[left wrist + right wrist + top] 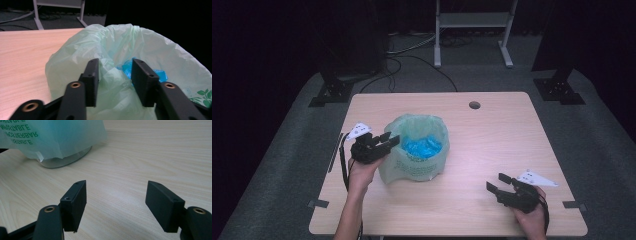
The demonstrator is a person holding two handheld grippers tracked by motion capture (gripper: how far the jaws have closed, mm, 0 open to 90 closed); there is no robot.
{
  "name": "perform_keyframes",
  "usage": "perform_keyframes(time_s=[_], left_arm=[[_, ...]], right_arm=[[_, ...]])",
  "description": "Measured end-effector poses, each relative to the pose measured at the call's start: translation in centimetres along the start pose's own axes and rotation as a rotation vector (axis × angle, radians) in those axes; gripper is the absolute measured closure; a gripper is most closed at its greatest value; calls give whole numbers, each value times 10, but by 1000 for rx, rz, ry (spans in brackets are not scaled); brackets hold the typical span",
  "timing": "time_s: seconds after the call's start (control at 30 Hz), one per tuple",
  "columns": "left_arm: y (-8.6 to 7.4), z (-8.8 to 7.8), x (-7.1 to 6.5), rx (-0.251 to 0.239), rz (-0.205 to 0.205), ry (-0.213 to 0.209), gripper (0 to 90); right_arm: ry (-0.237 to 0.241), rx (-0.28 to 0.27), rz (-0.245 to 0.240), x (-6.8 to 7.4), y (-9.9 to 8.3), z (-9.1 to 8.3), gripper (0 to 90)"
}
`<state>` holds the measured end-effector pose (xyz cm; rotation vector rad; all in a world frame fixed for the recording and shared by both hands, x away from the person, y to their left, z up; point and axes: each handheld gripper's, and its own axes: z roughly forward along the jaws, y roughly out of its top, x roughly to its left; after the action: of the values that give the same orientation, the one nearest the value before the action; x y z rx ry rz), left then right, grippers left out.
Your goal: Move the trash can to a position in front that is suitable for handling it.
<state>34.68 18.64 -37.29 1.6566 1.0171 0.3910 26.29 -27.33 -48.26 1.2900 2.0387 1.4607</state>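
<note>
A bin lined with a pale green plastic bag (412,167) stands left of the table's middle, with crumpled blue plastic (422,146) inside it. My left gripper (391,139) is at the bag's left rim. In the left gripper view its jaws (115,72) straddle a fold of the bag (82,50), plastic lying loosely between them, the blue plastic (127,66) just beyond. My right gripper (494,181) rests low near the front right of the table, open with bare wood between its jaws (116,192). The bag (50,135) and the bin's clear base (65,160) lie ahead of it.
The wooden table (492,130) has a round cable hole (474,105) near its far edge. Behind the table stand a white frame (472,30) and black stands (337,80), with cables on the grey floor.
</note>
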Motion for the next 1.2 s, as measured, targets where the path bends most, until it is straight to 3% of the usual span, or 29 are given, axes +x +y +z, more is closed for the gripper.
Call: perform_keyframes(time_s=[0.2, 0.57, 0.93, 1.2], left_arm=[[1, -4, -6, -39, 55, 42, 715], [1, -9, -6, -74, 92, 48, 885], [3, -10, -16, -99, 74, -11, 893], [9, -6, -26, -114, 75, -77, 893]], right_arm=[[1, -1, 0, 0, 0, 0, 330], [4, 1, 2, 0, 0, 0, 332], [18, 11, 9, 1, 3, 1, 336], [68, 27, -7, 10, 26, 8, 336]])
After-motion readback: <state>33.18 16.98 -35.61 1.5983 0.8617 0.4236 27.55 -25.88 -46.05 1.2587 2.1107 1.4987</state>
